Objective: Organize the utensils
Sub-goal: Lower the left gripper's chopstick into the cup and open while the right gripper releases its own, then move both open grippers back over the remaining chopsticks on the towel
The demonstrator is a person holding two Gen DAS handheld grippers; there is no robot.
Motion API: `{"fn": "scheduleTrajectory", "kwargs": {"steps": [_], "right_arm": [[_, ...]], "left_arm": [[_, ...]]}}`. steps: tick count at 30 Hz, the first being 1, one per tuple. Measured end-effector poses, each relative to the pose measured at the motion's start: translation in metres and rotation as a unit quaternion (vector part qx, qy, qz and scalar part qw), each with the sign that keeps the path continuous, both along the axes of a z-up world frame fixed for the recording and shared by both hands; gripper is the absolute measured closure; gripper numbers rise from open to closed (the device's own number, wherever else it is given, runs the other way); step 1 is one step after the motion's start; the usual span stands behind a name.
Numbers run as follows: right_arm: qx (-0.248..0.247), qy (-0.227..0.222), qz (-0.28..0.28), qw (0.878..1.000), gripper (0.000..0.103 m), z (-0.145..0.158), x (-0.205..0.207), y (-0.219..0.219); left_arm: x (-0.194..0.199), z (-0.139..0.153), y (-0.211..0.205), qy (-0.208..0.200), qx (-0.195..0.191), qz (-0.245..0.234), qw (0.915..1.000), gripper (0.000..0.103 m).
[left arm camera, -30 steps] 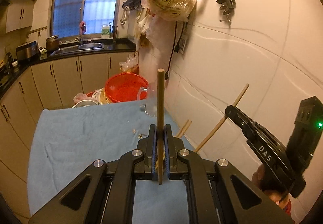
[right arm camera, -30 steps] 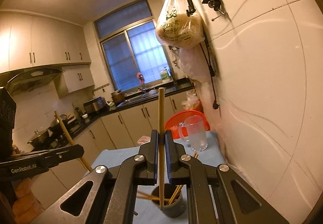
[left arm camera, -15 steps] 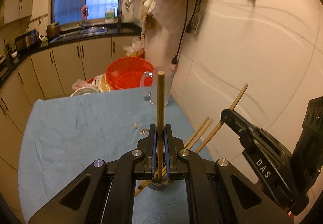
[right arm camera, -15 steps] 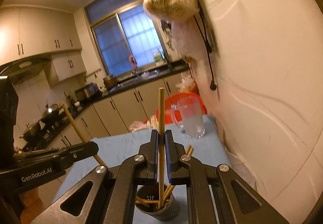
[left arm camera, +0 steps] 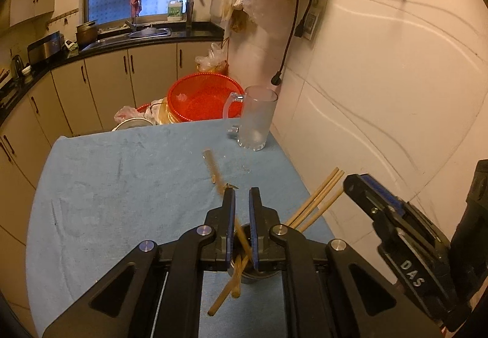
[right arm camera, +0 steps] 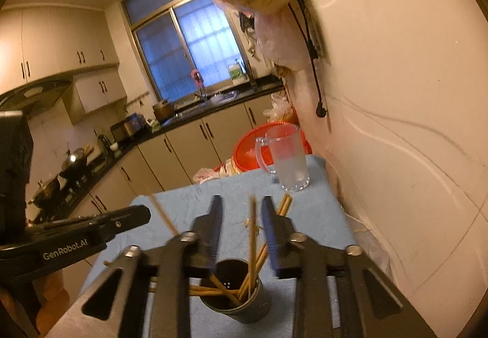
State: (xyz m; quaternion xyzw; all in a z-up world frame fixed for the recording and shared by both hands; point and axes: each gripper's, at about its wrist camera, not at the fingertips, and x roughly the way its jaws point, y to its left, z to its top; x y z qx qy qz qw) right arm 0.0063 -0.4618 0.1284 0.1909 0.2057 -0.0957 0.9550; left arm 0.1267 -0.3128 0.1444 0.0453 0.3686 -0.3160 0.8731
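On the near end of the blue cloth-covered surface (right arm camera: 308, 216) stands a dark perforated cylindrical holder (right arm camera: 241, 301) of slim wooden chopsticks (right arm camera: 259, 258). Right gripper (right arm camera: 241, 217) fingers have just been opening, spread around one blurred chopstick (right arm camera: 252, 234). Left gripper (left arm camera: 241, 217) fingers slightly parted, another chopstick (left arm camera: 227, 201) tilting between.

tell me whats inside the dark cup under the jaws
Several wooden chopsticks lean inside the dark cup, some poking out over its rim. The cup's bottom is hidden by the sticks and its own wall.
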Motion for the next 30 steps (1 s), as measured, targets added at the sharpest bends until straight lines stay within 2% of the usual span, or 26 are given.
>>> {"fn": "scheduleTrajectory", "kwargs": {"steps": [3,5,7,8,9,10,11,12,13,15,16,19,21,25,30], "right_arm": [[-0.006,-0.008,-0.010,1.000,0.071,0.009,-0.009,0.002],[-0.005,-0.016,-0.019,1.000,0.063,0.014,-0.019,0.001],[-0.006,-0.021,-0.033,0.999,0.049,0.019,-0.029,0.000],[-0.009,-0.023,-0.040,0.999,0.046,0.021,-0.034,0.000],[-0.014,-0.025,-0.047,0.998,0.040,0.023,-0.040,0.001],[-0.020,-0.027,-0.054,0.998,0.030,0.025,-0.046,0.003],[-0.026,-0.028,-0.059,0.998,0.024,0.026,-0.053,0.005],[-0.028,-0.027,-0.061,0.997,0.013,0.027,-0.056,0.006],[-0.031,-0.026,-0.063,0.997,0.008,0.026,-0.062,0.009],[-0.038,-0.023,-0.063,0.997,0.004,0.025,-0.069,0.016],[-0.045,-0.013,-0.063,0.997,0.000,0.022,-0.072,0.021],[-0.048,0.015,-0.052,0.997,0.000,0.010,-0.077,0.035],[-0.042,0.036,-0.046,0.997,0.000,-0.001,-0.077,0.044],[-0.027,0.086,-0.006,0.996,0.000,-0.026,-0.072,0.070],[-0.032,0.129,0.043,0.990,0.000,-0.053,-0.065,0.113]], "left_arm": [[-0.006,0.007,0.007,-0.008,-0.005,0.007,0.9999,0.085],[-0.012,0.013,0.014,-0.018,-0.011,0.013,0.9997,0.081],[-0.019,0.020,0.025,-0.034,-0.017,0.027,0.9989,0.079],[-0.022,0.023,0.031,-0.041,-0.021,0.032,0.9984,0.073],[-0.027,0.027,0.038,-0.049,-0.024,0.037,0.9978,0.063],[-0.033,0.031,0.048,-0.058,-0.030,0.046,0.9968,0.057],[-0.036,0.033,0.055,-0.066,-0.034,0.055,0.9957,0.046],[-0.041,0.035,0.064,-0.076,-0.038,0.065,0.9943,0.035],[-0.044,0.037,0.071,-0.083,-0.040,0.073,0.9930,0.030],[-0.053,0.037,0.089,-0.097,-0.042,0.087,0.9906,0.015],[-0.058,0.035,0.100,-0.101,-0.041,0.093,0.9898,0.013],[-0.067,0.025,0.130,-0.102,-0.033,0.112,0.9879,0.009],[-0.069,0.013,0.151,-0.092,-0.022,0.129,0.9871,0.007],[-0.067,-0.021,0.198,-0.044,0.007,0.161,0.9860,0.007],[-0.054,-0.084,0.255,0.061,0.052,0.200,0.9765,0.007]]}}
